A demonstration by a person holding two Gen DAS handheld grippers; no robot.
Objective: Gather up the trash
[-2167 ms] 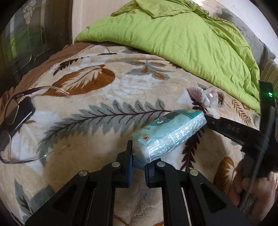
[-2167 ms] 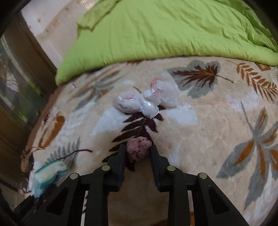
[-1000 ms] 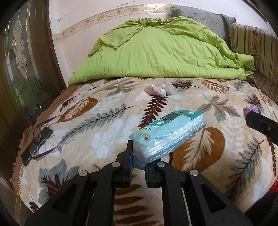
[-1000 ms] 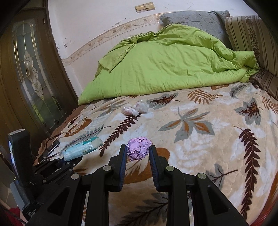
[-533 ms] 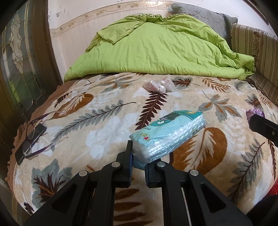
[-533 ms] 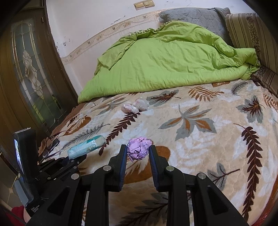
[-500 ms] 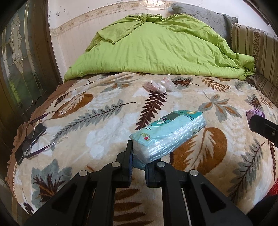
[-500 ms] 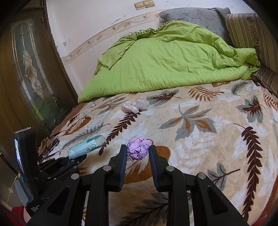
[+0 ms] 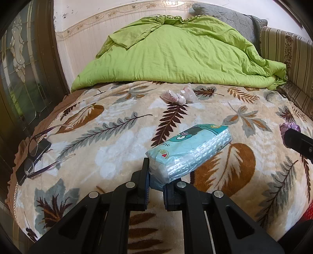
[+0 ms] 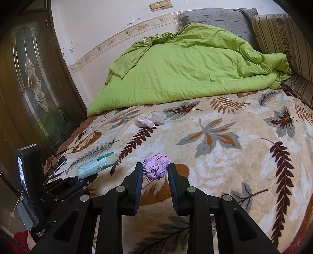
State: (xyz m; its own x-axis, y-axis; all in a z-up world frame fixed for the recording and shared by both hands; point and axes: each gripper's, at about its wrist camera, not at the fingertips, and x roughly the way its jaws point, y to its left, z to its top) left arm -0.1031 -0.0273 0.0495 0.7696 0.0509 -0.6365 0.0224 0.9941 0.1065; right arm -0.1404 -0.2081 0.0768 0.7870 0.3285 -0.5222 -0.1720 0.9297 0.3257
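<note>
Left gripper [image 9: 155, 180] pinched tissue pack [image 9: 188, 149], right gripper [image 10: 154, 175] pinched purple paper wad [image 10: 156, 167]; clear plastic wrappers [image 10: 150, 119] remained mid-bed, upper centre, uncollected.

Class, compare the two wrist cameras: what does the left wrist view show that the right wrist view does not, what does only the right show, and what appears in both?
Only the left wrist view shows the dark-framed eyeglasses plainly, with their whole frame.

Only the right wrist view shows the beige wall switch plate and the black upright phone-like device on the left gripper.

Both show the teal plastic tissue pack, the crumpled purple paper ball, the clear crumpled plastic bags and the green quilt.
</note>
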